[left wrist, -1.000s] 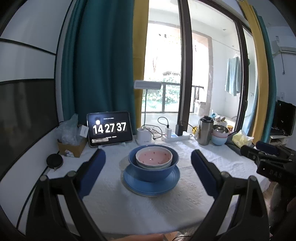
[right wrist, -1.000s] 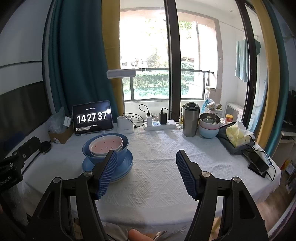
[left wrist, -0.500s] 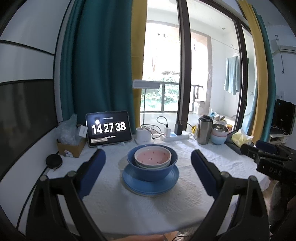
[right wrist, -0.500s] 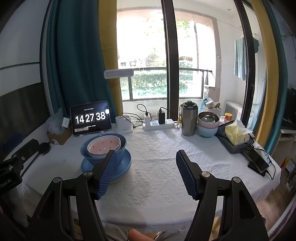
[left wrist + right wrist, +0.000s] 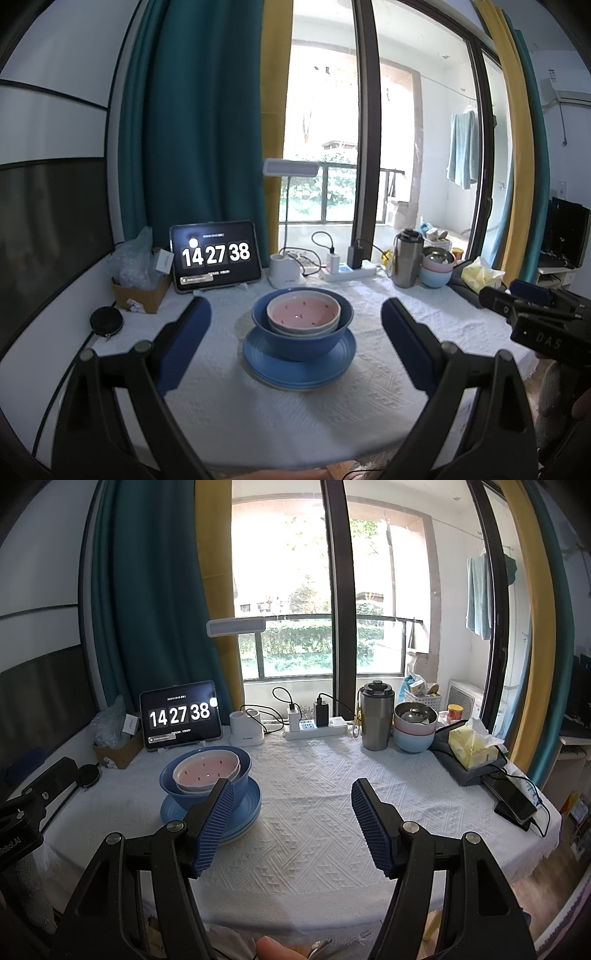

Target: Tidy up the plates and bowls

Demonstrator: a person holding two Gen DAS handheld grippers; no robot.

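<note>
- Far left I see a tablet (image 5: 215,256) reading 14 27 38.
- My left gripper (image 5: 295,325) hangs open and empty, its jaws wide on either side of the stack.
- Centre-left on the white tablecloth (image 5: 314,812), a pink bowl (image 5: 303,312) sits nested in a blue bowl (image 5: 301,341) on a blue plate (image 5: 299,369).
- My right gripper (image 5: 291,823) is open with nothing in it, right of the stack.
- Far right: a steel tumbler (image 5: 376,716) and more stacked bowls (image 5: 414,726).

Ahead of me a pink bowl (image 5: 303,311) with small dark specks sits upright, nested inside a larger blue bowl (image 5: 302,341). That one stands centred on a flat blue plate (image 5: 299,371), which lies on the white tablecloth.
</note>
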